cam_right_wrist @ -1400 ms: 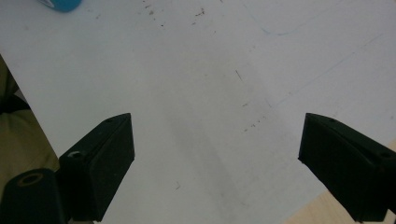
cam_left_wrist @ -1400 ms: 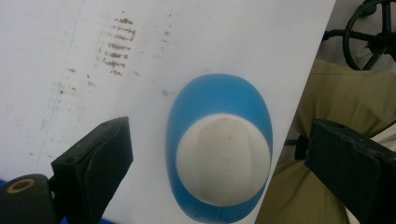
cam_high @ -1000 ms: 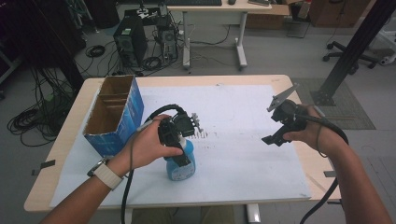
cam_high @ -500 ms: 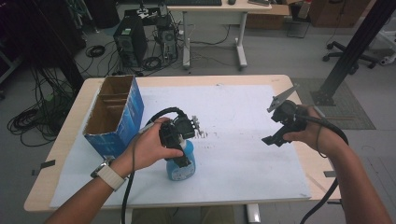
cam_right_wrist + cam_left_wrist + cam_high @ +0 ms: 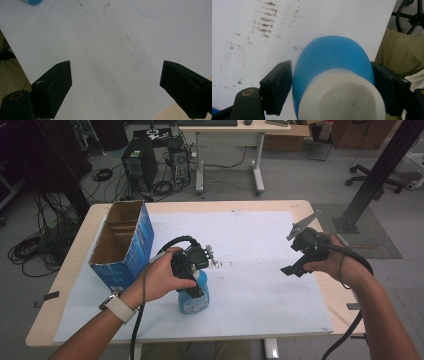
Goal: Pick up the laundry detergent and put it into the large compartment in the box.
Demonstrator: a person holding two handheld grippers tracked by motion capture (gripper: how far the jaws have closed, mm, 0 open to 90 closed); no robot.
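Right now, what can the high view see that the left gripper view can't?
High view alone: the blue cardboard box, the right hand-held gripper with jaws open over the white sheet, and both forearms.

Left gripper view alone: the bottle's white cap up close, and the black pads that have just been closing against the bottle's sides.

Both: the blue bottle standing on the stained sheet, held in the left hand-held gripper.

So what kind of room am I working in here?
Most likely a lab or office workspace. Behind the table stand a desktop computer tower on the floor with loose cables, a desk and an office chair.
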